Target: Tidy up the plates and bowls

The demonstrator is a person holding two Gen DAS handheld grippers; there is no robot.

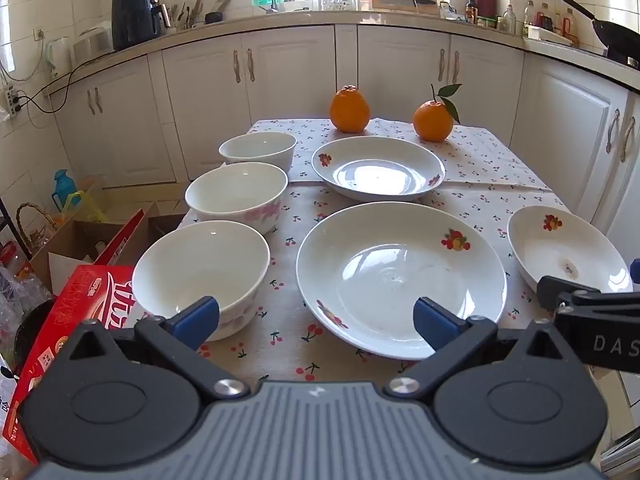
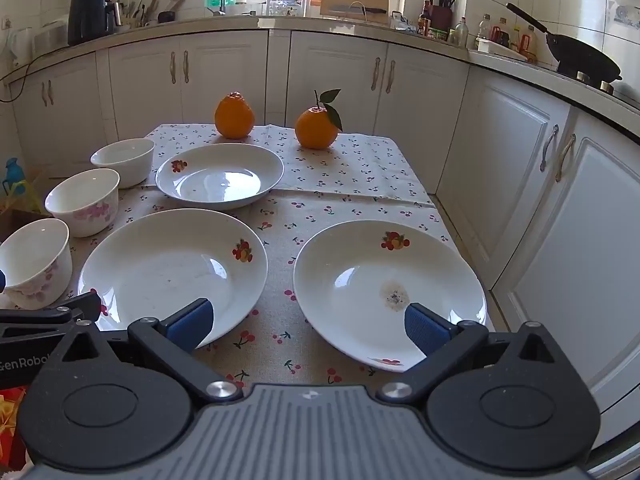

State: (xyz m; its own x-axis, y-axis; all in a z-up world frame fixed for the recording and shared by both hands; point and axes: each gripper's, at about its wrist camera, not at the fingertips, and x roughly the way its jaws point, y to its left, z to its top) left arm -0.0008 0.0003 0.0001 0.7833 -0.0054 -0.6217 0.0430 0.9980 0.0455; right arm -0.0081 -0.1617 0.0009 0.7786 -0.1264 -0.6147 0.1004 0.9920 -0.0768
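Both grippers, left [image 1: 316, 320] and right [image 2: 306, 320], hovered with fingers spread wide and empty over the tabletop [image 2: 280, 240] (three bowls [image 1: 236, 196] lined left, three plates [image 1: 400, 280] beside them).

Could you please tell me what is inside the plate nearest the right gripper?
The plate holds only a brownish stain; its near rim is partly hidden by the gripper.

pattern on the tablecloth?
Small red cherries with dark stems on a pale beige tablecloth. Clearest in the right wrist view.
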